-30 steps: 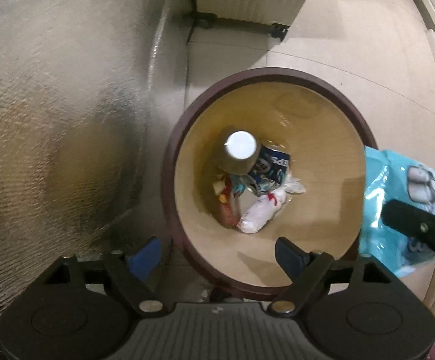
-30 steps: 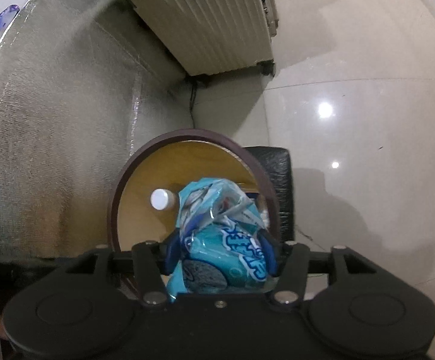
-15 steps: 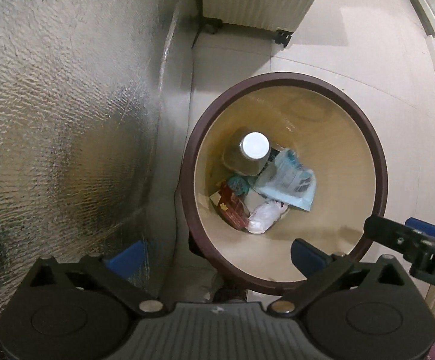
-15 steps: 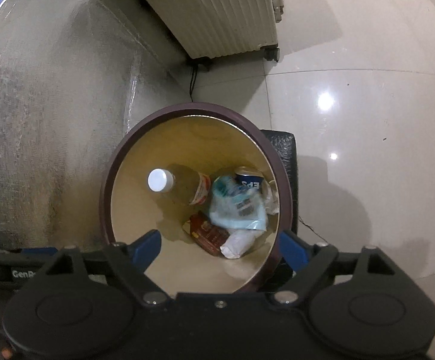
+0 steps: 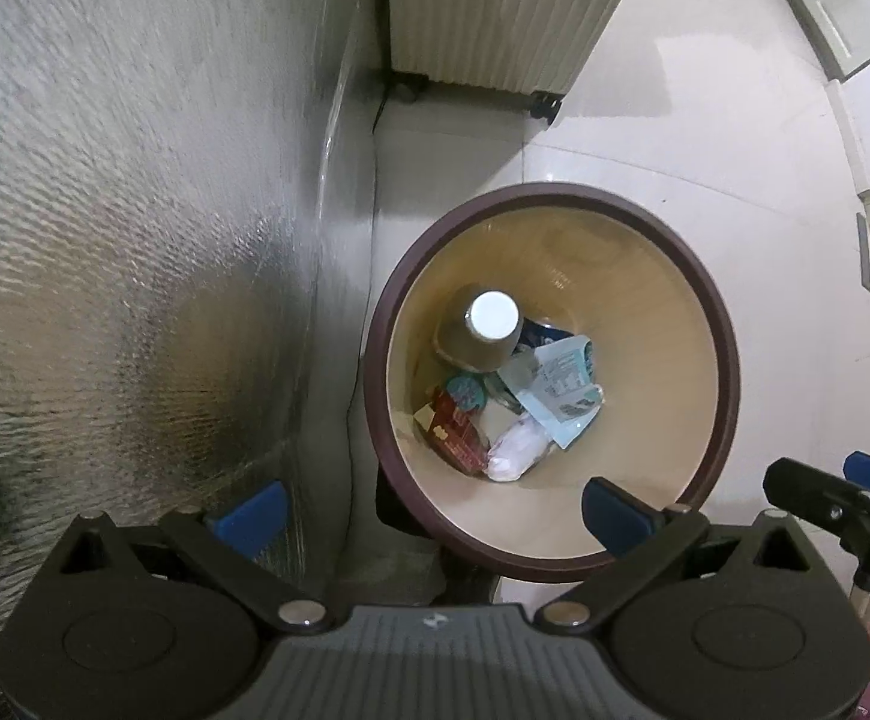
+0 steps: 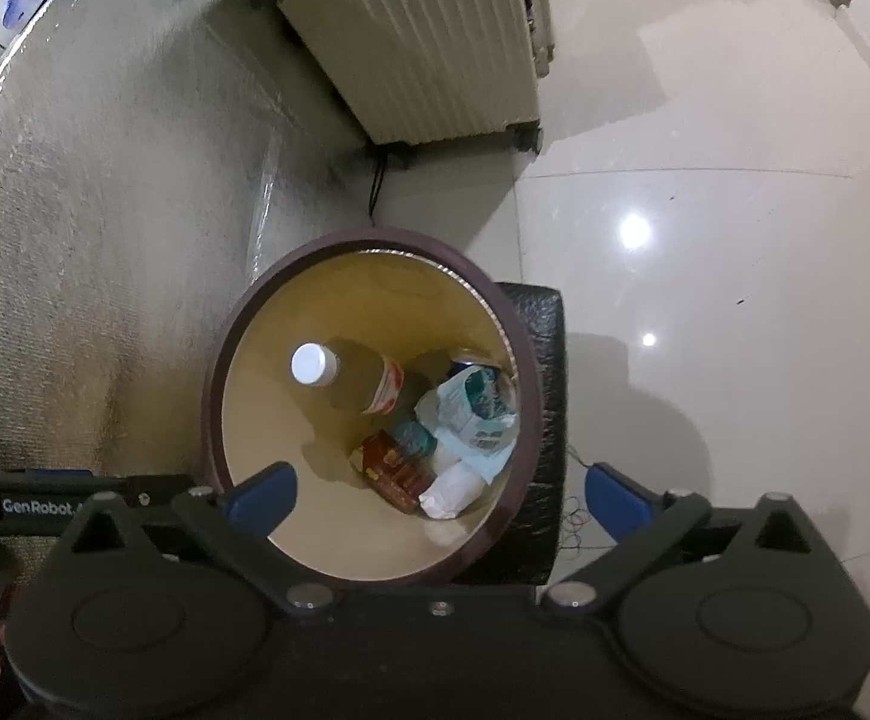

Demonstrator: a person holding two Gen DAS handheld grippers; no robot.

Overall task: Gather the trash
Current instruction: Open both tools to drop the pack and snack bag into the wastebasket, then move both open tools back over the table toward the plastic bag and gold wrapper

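Observation:
A round bin with a dark brown rim stands on the floor below both grippers. Inside it lie a bottle with a white cap, a light blue snack packet, a red wrapper, a white crumpled wad and a blue can, partly covered. My left gripper hangs open above the bin's near left rim, holding nothing. My right gripper is over the bin; its jaws are opening with nothing between them.
A white ribbed radiator on castors stands beyond the bin. A silver quilted foil surface rises at the left. The bin's black pedal base juts out at its right. Glossy floor tiles spread to the right.
The right gripper opened and the blue packet fell from it into the bin, onto the can. The left jaws spread wider. Both grippers rose, so the bin looks smaller.

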